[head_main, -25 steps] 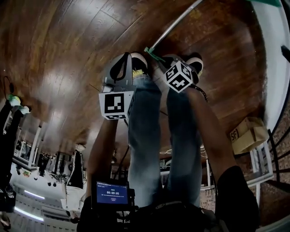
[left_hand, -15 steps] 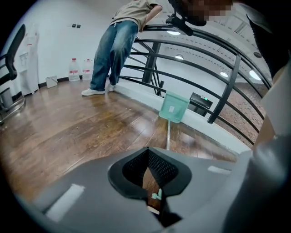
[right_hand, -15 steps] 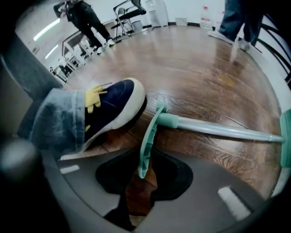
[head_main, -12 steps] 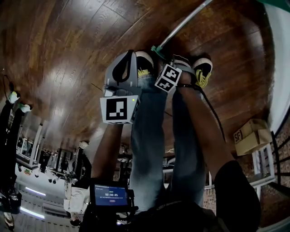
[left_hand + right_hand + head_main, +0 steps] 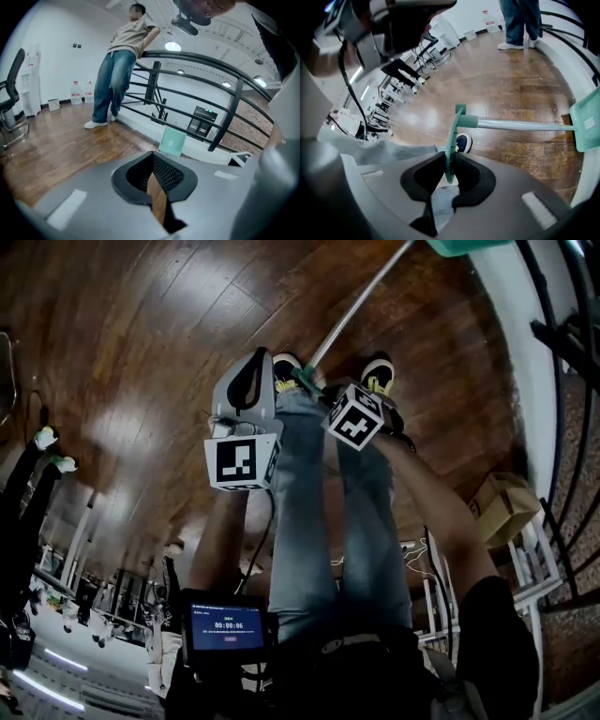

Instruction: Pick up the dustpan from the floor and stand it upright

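The dustpan has a green pan, a long silver pole and a flat green handle end. My right gripper has that handle end between its closing jaws, and both pads touch it. The head view shows the right gripper above my shoes, with the pole slanting up to the pan near the white ledge. Beside it my left gripper is shut and empty. In the left gripper view its pads meet at the tips, and the pan shows beyond them.
A person in jeans leans on a black railing above a white ledge. A cardboard box lies on the wooden floor to the right. An office chair stands at the left, and desks line the far side.
Both grippers have risen. The dustpan's handle end has come up with the right gripper, and the pole now slants more steeply toward the pan by the ledge.
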